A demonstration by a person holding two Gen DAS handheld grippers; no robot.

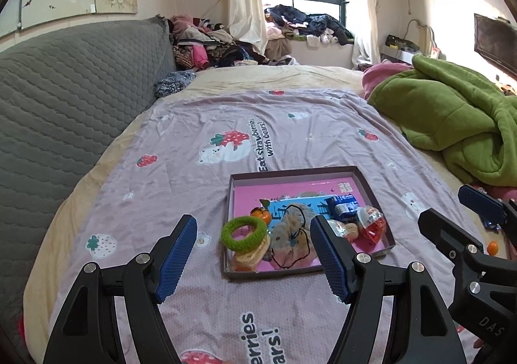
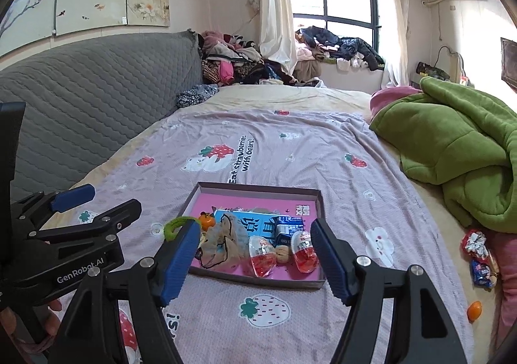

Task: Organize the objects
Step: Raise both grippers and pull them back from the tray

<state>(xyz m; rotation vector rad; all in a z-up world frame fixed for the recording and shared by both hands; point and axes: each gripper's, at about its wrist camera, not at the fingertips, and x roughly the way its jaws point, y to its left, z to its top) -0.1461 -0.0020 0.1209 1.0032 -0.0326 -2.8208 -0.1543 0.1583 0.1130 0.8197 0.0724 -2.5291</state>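
We hold the left gripper (image 1: 253, 259) and right gripper (image 2: 253, 259) spread wide and empty above the bedspread (image 1: 200, 125). The shallow box (image 2: 318, 205) lies just ahead, holding the green hair ring (image 1: 243, 232), scrunchies and wrapped sweets.

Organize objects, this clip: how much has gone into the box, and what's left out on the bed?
Mostly done: the box already holds the green hair ring, a small orange fruit, scrunchies and wrapped snacks. In hand: nothing; the left gripper and right gripper are both open. Left: an orange piece and wrapped items at the bed's right edge.
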